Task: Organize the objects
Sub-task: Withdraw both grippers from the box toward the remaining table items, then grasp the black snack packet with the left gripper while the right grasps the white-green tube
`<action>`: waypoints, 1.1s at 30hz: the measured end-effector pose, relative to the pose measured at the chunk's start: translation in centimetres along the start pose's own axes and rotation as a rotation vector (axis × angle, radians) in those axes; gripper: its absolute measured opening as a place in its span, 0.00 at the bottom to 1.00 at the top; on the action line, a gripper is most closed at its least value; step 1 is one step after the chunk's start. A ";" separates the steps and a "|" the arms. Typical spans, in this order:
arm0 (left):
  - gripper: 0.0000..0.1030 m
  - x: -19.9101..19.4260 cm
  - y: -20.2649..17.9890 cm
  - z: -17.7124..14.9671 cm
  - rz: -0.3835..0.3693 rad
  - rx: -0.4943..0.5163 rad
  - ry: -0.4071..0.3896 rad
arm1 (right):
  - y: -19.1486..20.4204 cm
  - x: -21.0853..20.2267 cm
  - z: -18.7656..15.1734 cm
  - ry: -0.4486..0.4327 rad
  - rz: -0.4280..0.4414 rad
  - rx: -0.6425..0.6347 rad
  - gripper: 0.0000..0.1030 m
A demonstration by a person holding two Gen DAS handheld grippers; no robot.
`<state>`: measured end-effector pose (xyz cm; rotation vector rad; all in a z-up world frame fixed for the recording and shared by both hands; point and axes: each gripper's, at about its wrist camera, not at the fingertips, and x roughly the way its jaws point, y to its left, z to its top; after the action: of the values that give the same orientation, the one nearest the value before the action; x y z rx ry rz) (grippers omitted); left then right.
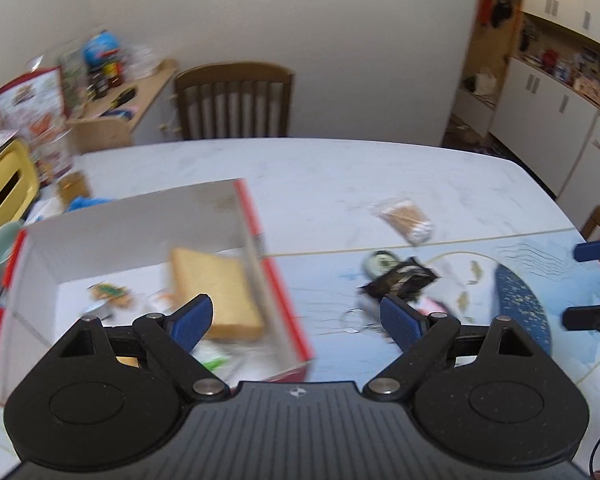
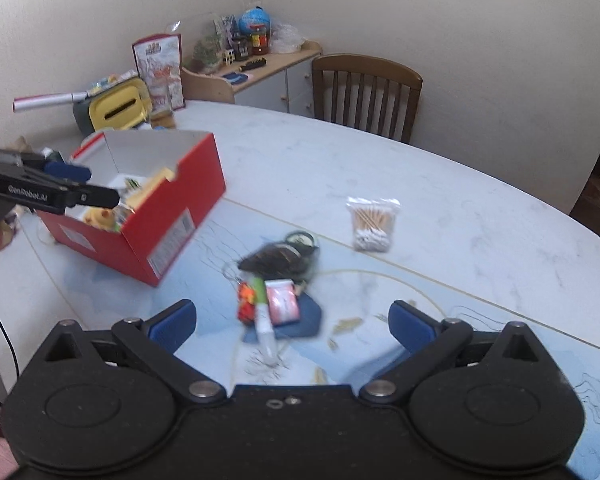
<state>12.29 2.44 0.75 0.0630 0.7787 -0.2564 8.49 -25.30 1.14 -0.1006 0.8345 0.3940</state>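
A red cardboard box (image 1: 268,276) (image 2: 172,216) with a white inside stands on the table and holds a tan sponge-like block (image 1: 216,292) and small items. My left gripper (image 1: 298,320) is open and empty, over the box's right wall. My right gripper (image 2: 292,322) is open and empty above a loose pile: a dark packet (image 2: 278,260) (image 1: 400,278), a white tube with a green band (image 2: 262,312), a pink pouch (image 2: 284,304), a round tin (image 2: 300,238). A bag of cotton swabs (image 2: 372,222) (image 1: 406,220) lies farther off.
The white marble table (image 2: 380,168) has a blue printed mat (image 2: 380,320) at the near side. A yellow tissue box (image 2: 116,110), a mug (image 1: 0,246) and clutter sit at the left edge. A wooden chair (image 2: 366,92) and a sideboard (image 2: 260,72) stand beyond.
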 end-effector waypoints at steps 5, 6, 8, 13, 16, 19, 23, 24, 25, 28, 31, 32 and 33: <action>0.88 1.7 -4.2 0.4 -0.034 0.069 -0.002 | -0.6 0.7 -1.1 0.007 -0.013 -0.036 0.99; 0.88 2.1 -4.9 0.5 -0.037 0.078 -0.001 | -0.8 0.9 -1.2 0.009 -0.017 -0.039 0.99; 0.88 3.2 -5.9 0.7 -0.044 0.089 0.004 | -1.1 1.4 -1.6 0.016 -0.016 -0.039 0.99; 0.88 6.1 -8.0 1.0 -0.049 0.129 0.028 | -1.3 3.1 -2.5 0.047 0.009 -0.047 0.99; 0.88 8.0 -8.8 1.0 -0.035 0.154 0.051 | -1.0 4.3 -3.0 0.066 0.015 -0.067 0.98; 0.88 9.8 -9.2 1.1 -0.028 0.164 0.079 | -0.8 5.6 -3.4 0.090 0.024 -0.070 0.96; 0.88 12.1 -9.6 1.0 -0.024 0.169 0.114 | -0.4 7.2 -3.6 0.112 0.039 -0.082 0.94; 0.88 12.6 -9.7 1.0 -0.025 0.166 0.120 | -0.3 7.5 -3.6 0.117 0.044 -0.082 0.93; 0.88 13.1 -9.6 1.1 -0.027 0.162 0.128 | -0.2 7.9 -3.6 0.121 0.050 -0.081 0.92; 0.88 14.6 -9.5 1.1 -0.042 0.140 0.153 | 0.0 9.0 -3.6 0.136 0.060 -0.082 0.91; 0.88 16.0 -9.4 1.0 -0.054 0.135 0.174 | 0.3 10.2 -3.7 0.150 0.068 -0.083 0.88; 0.88 16.4 -9.4 0.9 -0.054 0.134 0.181 | 0.5 10.5 -3.7 0.155 0.070 -0.085 0.87; 0.88 16.7 -9.3 0.9 -0.051 0.131 0.187 | 0.6 10.8 -3.7 0.158 0.071 -0.088 0.87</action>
<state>21.99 -10.12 -9.99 0.1931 0.9492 -0.3533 12.22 -22.38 -9.32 -0.1863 0.9786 0.4947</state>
